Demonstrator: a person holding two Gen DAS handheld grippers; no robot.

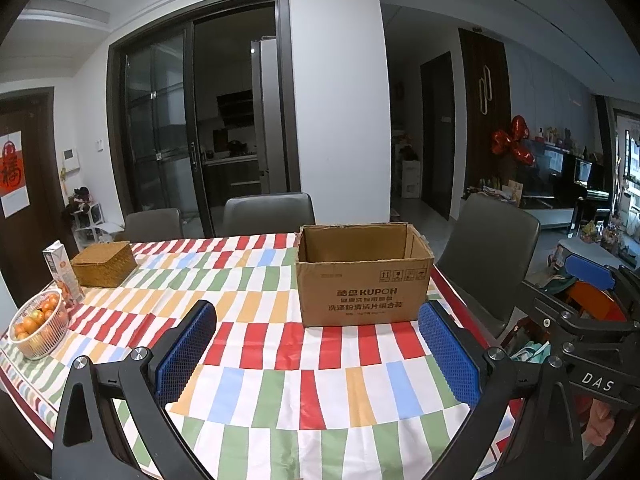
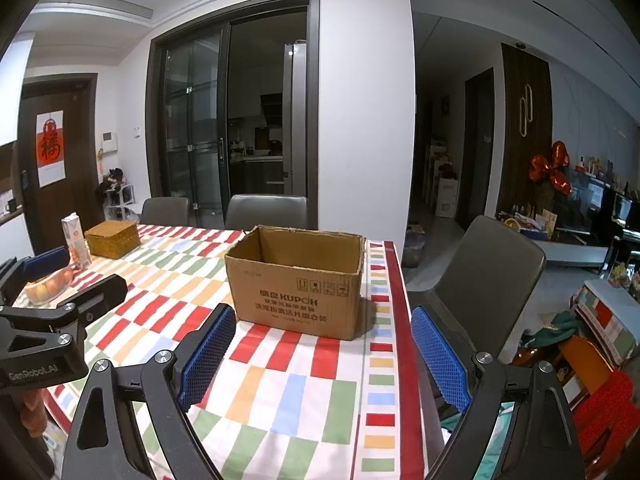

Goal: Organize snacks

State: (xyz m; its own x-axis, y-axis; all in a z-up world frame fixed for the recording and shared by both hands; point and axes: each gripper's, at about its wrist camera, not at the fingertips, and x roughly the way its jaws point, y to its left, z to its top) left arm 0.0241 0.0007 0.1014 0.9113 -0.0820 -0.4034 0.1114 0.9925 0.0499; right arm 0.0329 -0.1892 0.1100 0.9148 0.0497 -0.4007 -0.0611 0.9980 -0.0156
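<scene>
Home dining room: clothed table [image 1: 280, 380], chairs [image 1: 268, 212], kitchen doorway [image 1: 236, 120].

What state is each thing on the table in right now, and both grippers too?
Cardboard box: upright, top open, inside hidden.
Wicker basket: lid shut.
Carton: upright, top closed.
Fruit bowl: holding orange fruit.
Left gripper: jaws open, nothing between.
Right gripper: jaws open, nothing between.
</scene>
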